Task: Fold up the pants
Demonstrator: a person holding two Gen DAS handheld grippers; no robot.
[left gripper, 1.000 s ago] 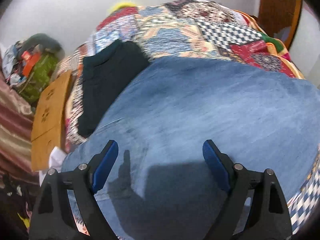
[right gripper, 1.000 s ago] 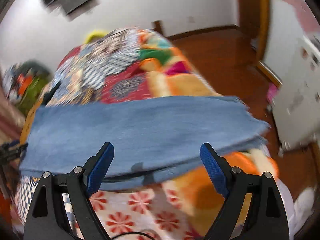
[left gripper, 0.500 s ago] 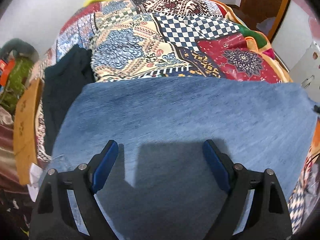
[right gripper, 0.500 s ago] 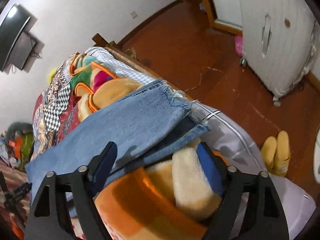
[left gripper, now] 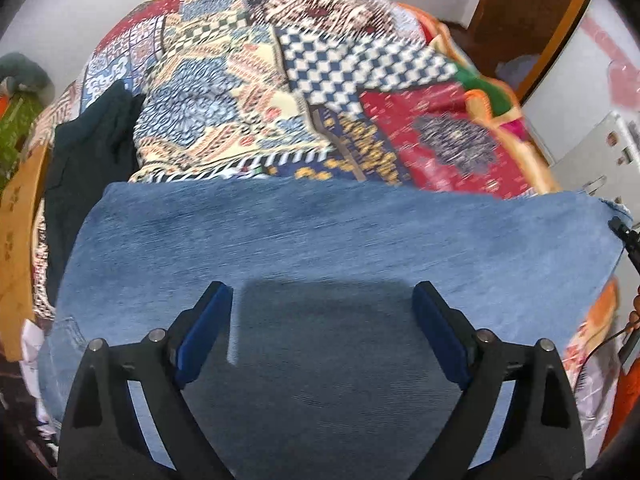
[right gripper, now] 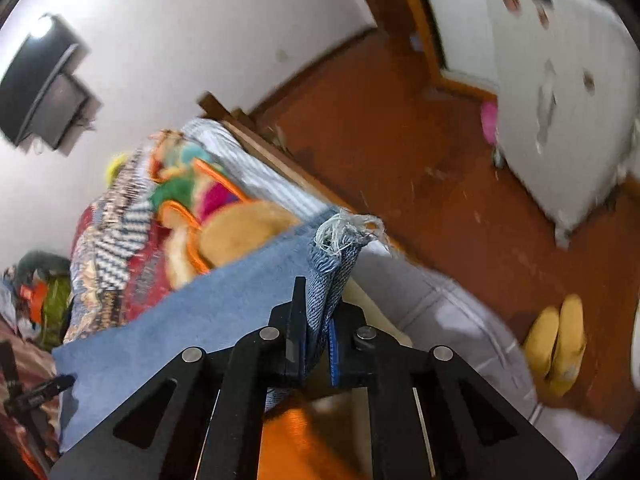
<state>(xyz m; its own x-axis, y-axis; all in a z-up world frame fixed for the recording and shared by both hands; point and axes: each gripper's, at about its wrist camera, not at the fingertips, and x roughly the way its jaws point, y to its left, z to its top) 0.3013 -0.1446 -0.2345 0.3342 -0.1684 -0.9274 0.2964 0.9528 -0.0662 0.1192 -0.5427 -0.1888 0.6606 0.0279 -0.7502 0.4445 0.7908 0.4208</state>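
Observation:
Blue denim pants [left gripper: 320,240] lie flat across the patchwork bed cover. My left gripper [left gripper: 322,320] is open just above the denim, its blue-padded fingers [left gripper: 204,332] spread wide over the near part. In the right wrist view my right gripper [right gripper: 318,320] is shut on the frayed hem end of the pants [right gripper: 336,248], with the cloth pinched upright between the jaws. The rest of the denim [right gripper: 192,312] stretches away to the left.
A dark garment [left gripper: 92,160] lies at the bed's left side. The colourful patchwork cover [left gripper: 304,92] spreads beyond the pants. The bed edge [right gripper: 432,304] drops to a red-brown floor with yellow slippers [right gripper: 556,344] and a white cabinet [right gripper: 560,80].
My right gripper swung to the hem end of the pants and closed on it. My left gripper has drawn back a little over the denim and stays open.

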